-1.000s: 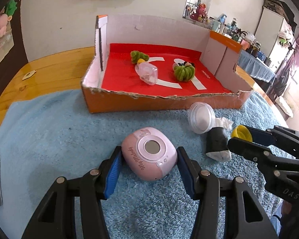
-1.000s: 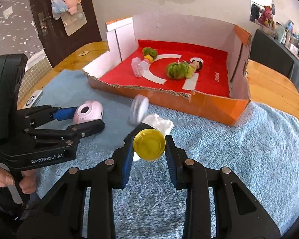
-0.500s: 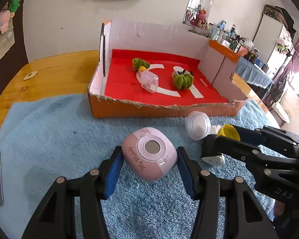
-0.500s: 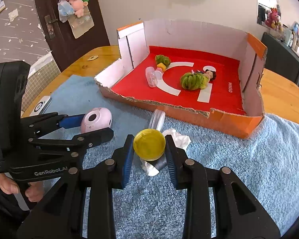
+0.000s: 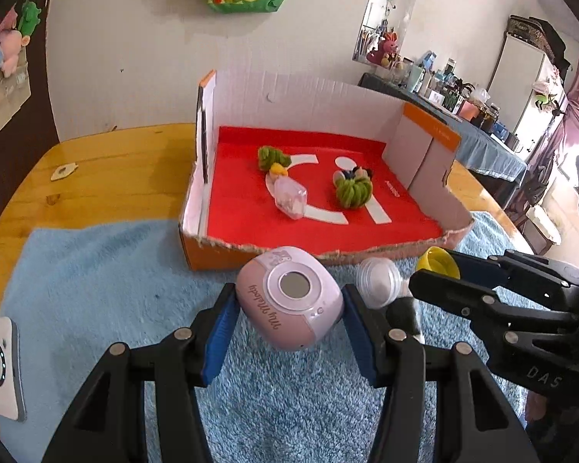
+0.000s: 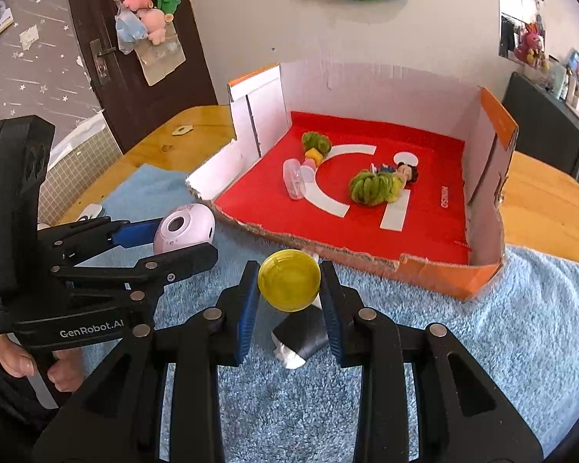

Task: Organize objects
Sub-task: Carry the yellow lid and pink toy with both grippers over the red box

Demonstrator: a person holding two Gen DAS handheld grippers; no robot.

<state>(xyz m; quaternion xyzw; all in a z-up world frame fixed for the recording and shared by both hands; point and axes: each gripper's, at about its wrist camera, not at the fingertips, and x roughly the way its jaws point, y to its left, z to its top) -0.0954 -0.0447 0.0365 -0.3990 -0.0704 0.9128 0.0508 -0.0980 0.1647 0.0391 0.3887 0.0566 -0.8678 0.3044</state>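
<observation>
Three toys already lie in the red-floored cardboard box (image 5: 424,146); the left tongs (image 5: 289,308) grip a rounded pink plastic gadget (image 5: 289,297), the right tongs (image 6: 289,289) pinch a round yellow plastic lid (image 6: 289,279), and a clear cup (image 5: 378,283) and black wrapped piece (image 6: 301,333) remain on the towel-covered counter (image 5: 77,270).

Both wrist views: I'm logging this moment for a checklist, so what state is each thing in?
Left gripper: shut on pink gadget, clear of the towel.
Right gripper: shut on yellow cap.
Box: open-topped, front wall torn low.
Clear capsule: lying on its side in box.
Green yarn doll: lying in box.
Black roll: lying on blue towel.
</observation>
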